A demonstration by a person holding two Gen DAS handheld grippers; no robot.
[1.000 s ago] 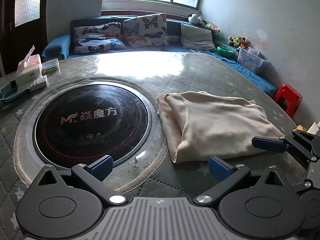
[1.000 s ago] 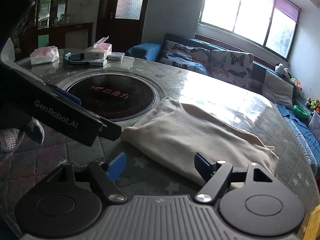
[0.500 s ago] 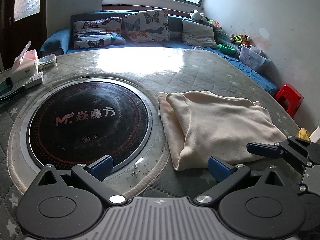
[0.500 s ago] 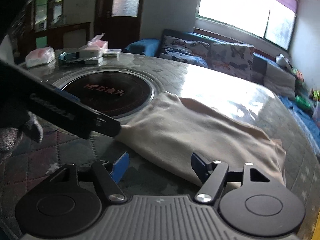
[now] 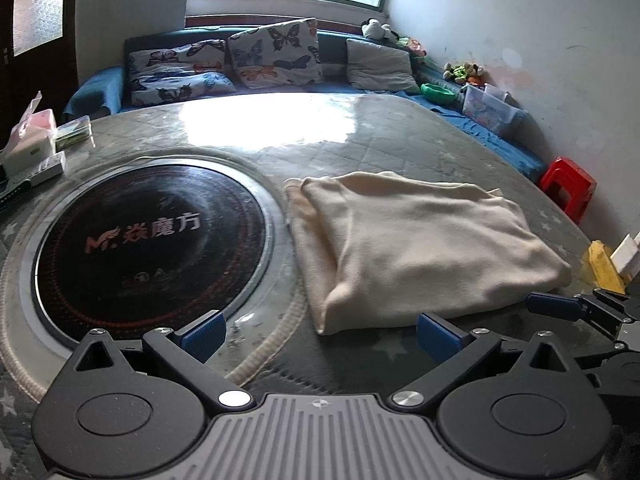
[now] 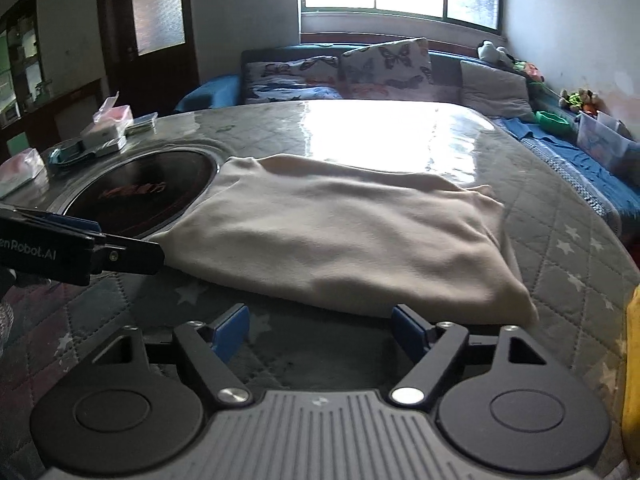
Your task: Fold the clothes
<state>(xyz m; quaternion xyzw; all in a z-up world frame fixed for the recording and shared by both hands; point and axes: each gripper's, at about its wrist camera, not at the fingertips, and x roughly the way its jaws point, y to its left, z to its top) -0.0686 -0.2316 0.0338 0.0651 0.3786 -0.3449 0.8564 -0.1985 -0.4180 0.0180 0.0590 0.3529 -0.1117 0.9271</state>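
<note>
A cream garment [image 5: 420, 248] lies folded into a rough rectangle on the quilted round table [image 5: 380, 140], just right of the black cooktop disc. My left gripper [image 5: 320, 338] hangs open in front of its near left corner, nothing between the blue pads. In the right wrist view the same garment [image 6: 340, 232] fills the middle. My right gripper [image 6: 320, 332] sits just short of its near edge, jaws opening and nothing between them. The left gripper [image 6: 100, 252] pokes in from the left, close to the cloth's corner.
A black induction cooktop [image 5: 148, 240] is set into the table left of the garment. Boxes and tissue packs [image 5: 32, 148] sit at the far left edge. A sofa with butterfly cushions [image 5: 272, 52] stands behind, a red stool [image 5: 568, 188] and a yellow object [image 5: 604, 264] to the right.
My right gripper has slid along the garment's near edge and rolled level, so the room no longer tilts. The left gripper has barely moved. The garment lies as before.
</note>
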